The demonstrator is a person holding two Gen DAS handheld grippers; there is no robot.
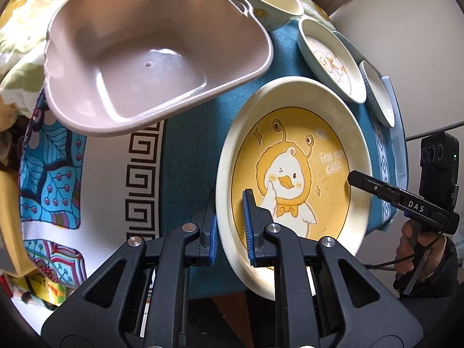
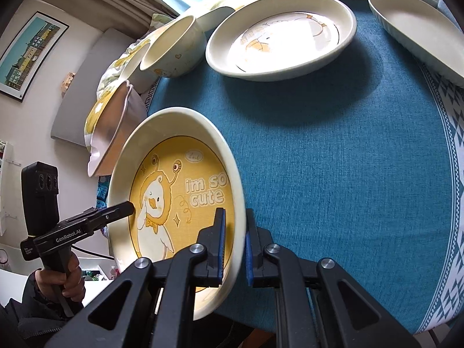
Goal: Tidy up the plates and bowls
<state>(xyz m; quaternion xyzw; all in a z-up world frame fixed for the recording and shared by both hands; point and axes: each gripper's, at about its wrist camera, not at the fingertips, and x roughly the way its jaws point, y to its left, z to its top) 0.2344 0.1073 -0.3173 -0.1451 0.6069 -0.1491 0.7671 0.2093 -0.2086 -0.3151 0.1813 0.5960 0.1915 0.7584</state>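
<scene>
Both grippers share one load: left gripper [image 1: 229,226] and right gripper [image 2: 235,249] have jaws clamped on opposite rims of the yellow duck plate [image 1: 293,179], held tilted above the blue-cloth worktop [image 2: 348,159], lower centre of both frames. Two-sided grip likely keeps the wide plate from tipping. Pink basin [image 1: 150,58] upper left of left view, probably the drop spot. White plate [image 2: 281,37] and small bowl [image 2: 174,49] at top of right view sit apart on the cloth, not yet sorted
</scene>
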